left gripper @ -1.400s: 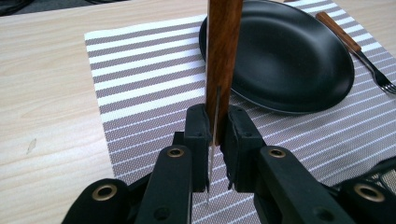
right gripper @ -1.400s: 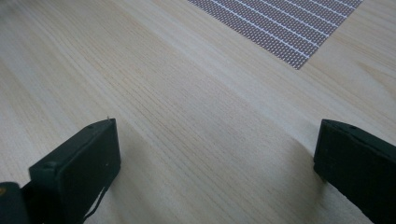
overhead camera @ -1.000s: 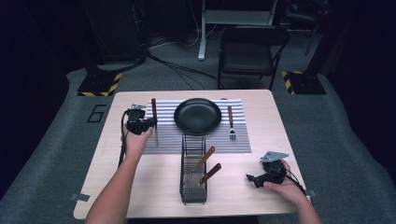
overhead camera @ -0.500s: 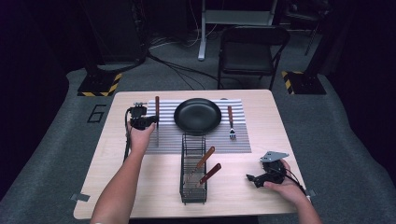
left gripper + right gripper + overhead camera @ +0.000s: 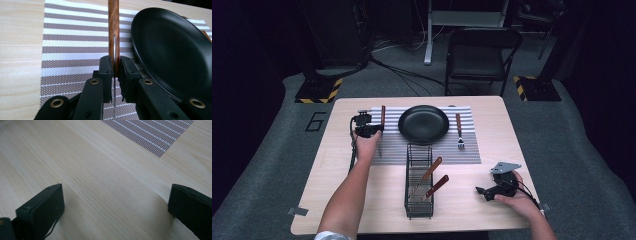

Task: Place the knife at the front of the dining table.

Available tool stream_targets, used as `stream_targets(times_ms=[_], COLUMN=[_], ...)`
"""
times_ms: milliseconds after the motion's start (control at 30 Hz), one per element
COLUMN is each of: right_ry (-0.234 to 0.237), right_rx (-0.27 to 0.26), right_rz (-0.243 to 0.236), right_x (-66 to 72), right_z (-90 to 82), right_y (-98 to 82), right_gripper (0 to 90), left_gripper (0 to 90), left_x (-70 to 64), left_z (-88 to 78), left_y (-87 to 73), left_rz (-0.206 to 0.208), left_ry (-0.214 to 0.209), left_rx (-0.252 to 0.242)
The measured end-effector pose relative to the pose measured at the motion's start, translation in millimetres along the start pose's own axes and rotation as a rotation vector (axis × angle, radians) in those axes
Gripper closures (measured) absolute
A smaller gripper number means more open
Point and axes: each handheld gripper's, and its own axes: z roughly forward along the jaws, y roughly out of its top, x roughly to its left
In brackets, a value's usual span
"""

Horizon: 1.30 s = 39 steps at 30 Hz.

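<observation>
Now | left claw [image 5: 114, 67] clamped on knife [image 5: 113, 30] beside plate [image 5: 172, 47] | right claw [image 5: 115, 202] wide apart, empty

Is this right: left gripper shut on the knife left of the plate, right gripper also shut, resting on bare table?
One error: the right gripper is open; the right gripper view shows its jaws wide apart over the bare table. The rest holds: the left gripper is shut on the knife, left of the plate.
</observation>
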Motion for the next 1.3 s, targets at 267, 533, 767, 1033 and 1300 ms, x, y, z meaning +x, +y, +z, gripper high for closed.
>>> stream_targets(times_ms=[267,533,767,1033,1300], right_ry=[0.0,0.0,0.002,0.0,0.001], right_rx=[0.001,0.0,-0.002,-0.001,-0.002], right_rz=[0.0,0.001,0.0,0.001,0.001], right_x=[0.0,0.0,-0.2,0.0,0.0], right_z=[0.0,0.0,0.0,0.0,0.1], right_y=[0.0,0.0,-0.1,0.0,0.0], right_gripper=[0.0,0.0,0.0,0.0,0.0], left_gripper=[80.9,80.9,81.0,80.9,80.9], left_x=[5.5,7.7,11.5,14.3,13.2], left_z=[11.9,19.2,25.9,32.3,37.6], left_y=[-4.2,-5.9,-7.3,-9.2,-11.7], left_rz=[-0.047,-0.079,-0.134,-0.159,-0.182], left_ry=[0.005,0.008,0.024,0.037,0.032], left_rx=[0.036,0.037,0.016,0.008,0.01])
